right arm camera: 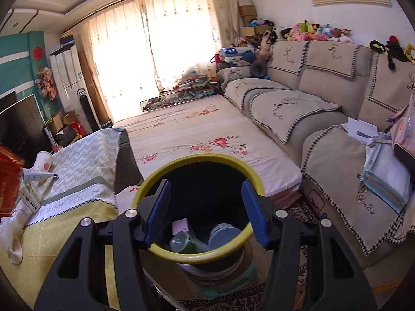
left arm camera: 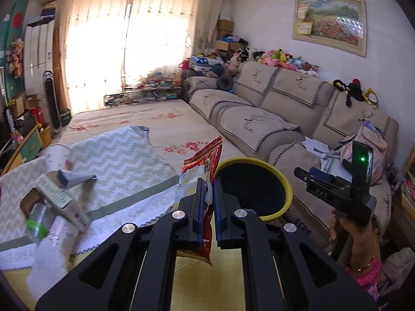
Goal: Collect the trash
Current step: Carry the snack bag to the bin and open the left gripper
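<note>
My left gripper [left arm camera: 207, 180] is shut on a red and white snack bag [left arm camera: 201, 165], which hangs upright just left of the black bin with a yellow rim [left arm camera: 285, 181]. My right gripper [right arm camera: 206, 181] is open above the bin's yellow rim [right arm camera: 202, 157], with nothing between its pads. A green bottle [right arm camera: 182, 243], a round lid [right arm camera: 223, 233] and a pink slip [right arm camera: 180, 225] lie in the bin. A paper cup [left arm camera: 55, 155], a tube [left arm camera: 75, 177], a carton [left arm camera: 61, 202] and a clear bottle [left arm camera: 39, 220] rest on the table. The bag shows at the left edge [right arm camera: 9, 181] of the right wrist view.
The table carries a chevron cloth [left arm camera: 116, 160] over a yellow one. A floral-sheeted mattress [right arm camera: 197, 129] lies beyond the bin, and a beige sofa [right arm camera: 324, 108] with papers runs along the right. The bin stands on a small stool [right arm camera: 228, 282]. A hand [left arm camera: 355, 233] is right of the bin.
</note>
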Available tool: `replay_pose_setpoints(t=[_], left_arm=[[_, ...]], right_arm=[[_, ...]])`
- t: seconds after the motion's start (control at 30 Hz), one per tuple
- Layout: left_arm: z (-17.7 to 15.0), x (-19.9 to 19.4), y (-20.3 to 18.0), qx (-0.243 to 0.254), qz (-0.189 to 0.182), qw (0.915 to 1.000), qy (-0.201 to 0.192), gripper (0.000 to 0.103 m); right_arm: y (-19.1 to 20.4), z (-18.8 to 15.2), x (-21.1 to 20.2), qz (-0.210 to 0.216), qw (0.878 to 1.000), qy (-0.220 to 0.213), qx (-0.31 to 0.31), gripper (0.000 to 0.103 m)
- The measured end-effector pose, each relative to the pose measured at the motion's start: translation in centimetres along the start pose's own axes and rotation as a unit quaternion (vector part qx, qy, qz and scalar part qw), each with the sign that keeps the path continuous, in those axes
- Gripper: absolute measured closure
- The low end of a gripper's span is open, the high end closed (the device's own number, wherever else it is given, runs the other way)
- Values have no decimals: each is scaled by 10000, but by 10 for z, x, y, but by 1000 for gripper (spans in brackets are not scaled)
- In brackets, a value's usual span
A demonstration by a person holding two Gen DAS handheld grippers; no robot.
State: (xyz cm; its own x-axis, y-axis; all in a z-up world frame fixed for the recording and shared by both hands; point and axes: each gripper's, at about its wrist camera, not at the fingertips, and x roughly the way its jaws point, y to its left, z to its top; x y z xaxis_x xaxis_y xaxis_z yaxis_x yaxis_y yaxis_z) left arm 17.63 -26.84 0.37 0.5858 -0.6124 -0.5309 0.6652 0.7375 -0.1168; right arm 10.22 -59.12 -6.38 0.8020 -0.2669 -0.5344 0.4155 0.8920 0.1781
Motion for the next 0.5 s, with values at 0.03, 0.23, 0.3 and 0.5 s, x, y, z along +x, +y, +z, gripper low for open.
replay_pose_setpoints(t=[0.03,0.23,0.3,0.5], left_arm=[[3,11,-9,35,-111,9999,46,95],[20,86,-62,393,-501,9976,259,95],[23,112,-78,476,-609,9963,369,95],[27,188,-103,569,-710,9929,766,95]], right_arm=[[-5,0,-1,-43,10000,-14,28,49],[-35,0,-2,-187,9996,-38,208,49],[-42,0,-1,-240,9994,-45,254,48],[-59,-1,2,-311,9988,-7,382,47]])
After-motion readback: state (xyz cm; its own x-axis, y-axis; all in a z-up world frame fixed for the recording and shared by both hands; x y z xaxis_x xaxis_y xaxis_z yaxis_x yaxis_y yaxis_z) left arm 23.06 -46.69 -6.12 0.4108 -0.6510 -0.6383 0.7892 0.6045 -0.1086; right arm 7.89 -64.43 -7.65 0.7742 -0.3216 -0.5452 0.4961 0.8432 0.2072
